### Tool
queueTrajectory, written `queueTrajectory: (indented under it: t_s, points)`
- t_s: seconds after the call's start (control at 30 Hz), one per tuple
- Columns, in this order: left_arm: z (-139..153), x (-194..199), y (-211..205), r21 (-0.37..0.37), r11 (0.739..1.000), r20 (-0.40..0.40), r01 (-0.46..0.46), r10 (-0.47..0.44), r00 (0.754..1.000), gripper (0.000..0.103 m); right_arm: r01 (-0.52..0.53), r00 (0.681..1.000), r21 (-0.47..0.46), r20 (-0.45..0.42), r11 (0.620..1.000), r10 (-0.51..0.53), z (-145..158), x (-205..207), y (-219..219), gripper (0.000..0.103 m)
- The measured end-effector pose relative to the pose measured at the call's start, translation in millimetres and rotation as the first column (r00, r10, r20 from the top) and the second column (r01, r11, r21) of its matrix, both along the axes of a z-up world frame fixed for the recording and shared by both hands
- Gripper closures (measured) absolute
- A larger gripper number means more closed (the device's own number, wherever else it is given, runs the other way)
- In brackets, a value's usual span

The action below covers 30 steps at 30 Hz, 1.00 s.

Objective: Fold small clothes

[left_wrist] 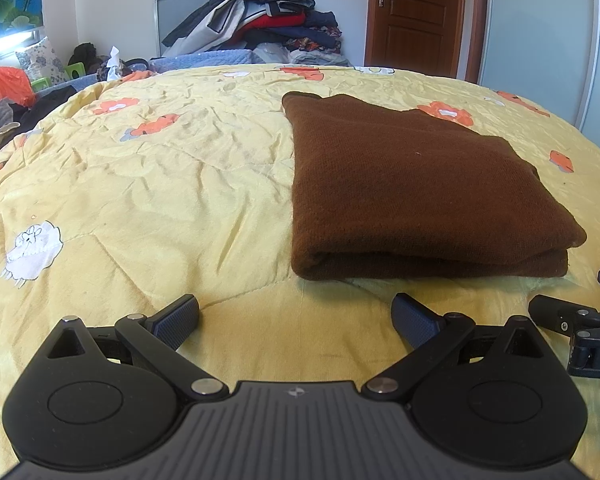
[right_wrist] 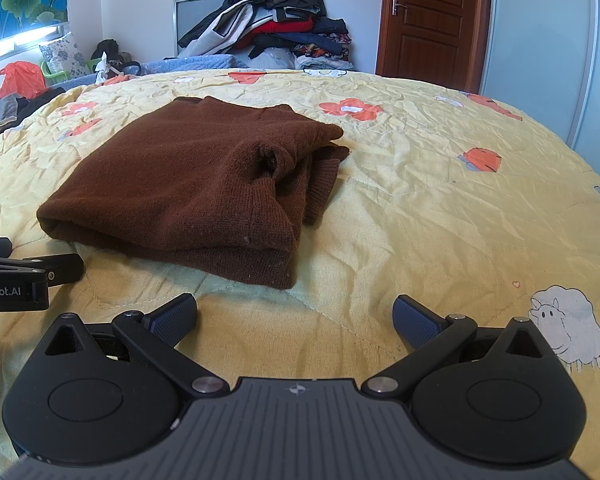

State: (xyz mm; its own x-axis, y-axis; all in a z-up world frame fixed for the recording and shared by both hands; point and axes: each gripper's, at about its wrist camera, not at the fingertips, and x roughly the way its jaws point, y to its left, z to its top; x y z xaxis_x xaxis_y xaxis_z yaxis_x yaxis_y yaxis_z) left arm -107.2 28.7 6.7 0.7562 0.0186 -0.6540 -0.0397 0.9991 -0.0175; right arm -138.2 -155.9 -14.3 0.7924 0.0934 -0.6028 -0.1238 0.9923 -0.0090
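Bright window daylight; fisheye-bent edges

On the bed (left_wrist: 148, 184) I count one folded brown sweater (left_wrist: 412, 184). There are two grippers, the left gripper (left_wrist: 296, 318) and the right gripper (right_wrist: 296, 316). Behind stands one door (right_wrist: 432, 16).

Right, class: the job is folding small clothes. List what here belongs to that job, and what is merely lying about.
Belongs to the job:
- folded brown knitted sweater
- left gripper, open
- right gripper, open
- yellow flowered quilt, the work surface

Lying about:
- heap of dark coats and clothes
- orange plastic bag
- brown wooden door
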Motion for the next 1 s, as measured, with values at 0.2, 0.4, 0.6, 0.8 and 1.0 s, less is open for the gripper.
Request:
queueTrajectory:
  t_s: [0.2,0.4,0.6,0.8,1.0]
  points:
    - [0,-1,0,0.0,1.0,0.0,0.0,0.0,1.0,0.0,0.001,1.0,-0.001,0.0,1.0,-0.001,0,0,0,0.0]
    - [0,0,0,0.001,1.0,-0.002,-0.002,0.002,1.0,0.0,0.001,1.0,-0.001,0.0,1.0,-0.001,0,0,0,0.0]
    - [0,0,0,0.0,1.0,-0.004,-0.001,0.001,1.0,0.0,0.001,1.0,-0.001,0.0,1.0,-0.001,0,0,0,0.0]
    - [2,6,-2,-0.004,1.0,-0.033,-0.017,0.016,0.999,0.0,0.001,1.0,-0.001,0.0,1.0,-0.001,0,-1,0,0.0]
    - [1,5,-9,-0.002,0.999,-0.027,-0.048,0.047,0.999,0.0,0.001,1.0,-0.001,0.001,1.0,-0.001,0,-1,0,0.0]
